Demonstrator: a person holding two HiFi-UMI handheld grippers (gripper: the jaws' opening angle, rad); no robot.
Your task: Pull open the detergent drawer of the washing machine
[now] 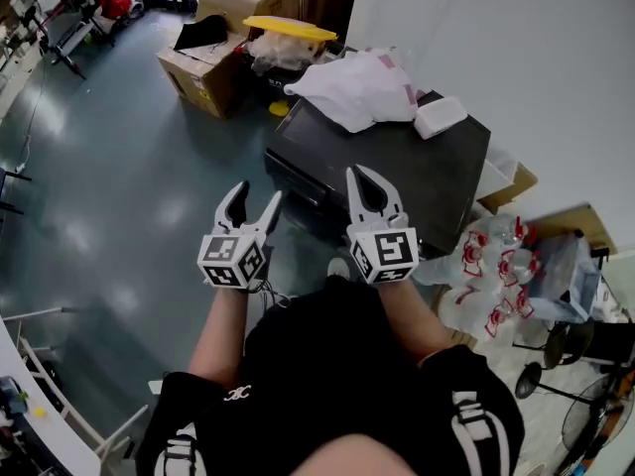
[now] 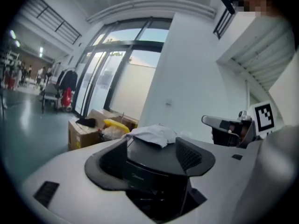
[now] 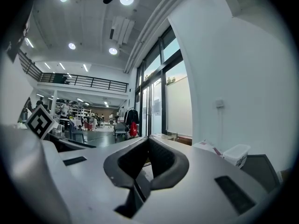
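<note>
While you hold both grippers out ahead, the left gripper [image 1: 258, 193] has its fingers spread apart with nothing pinched. Through that gap, the left gripper view shows the black box-shaped washing machine [image 2: 152, 160] straight ahead of the fingertips, clear of them. The right gripper [image 1: 360, 175] has its fingers closed together and is empty. In the head view its tips overlap the machine's near top edge; can't confirm contact. The detergent drawer should be on the dark front face ahead of the left fingertips, but can't pick it out. On the lid beyond the right fingertips: a crumpled white cloth [image 1: 359, 89] and a small white plastic tub [image 1: 440, 117]. Brown cardboard boxes [image 1: 203, 67] sit well beyond the left fingertips.
</note>
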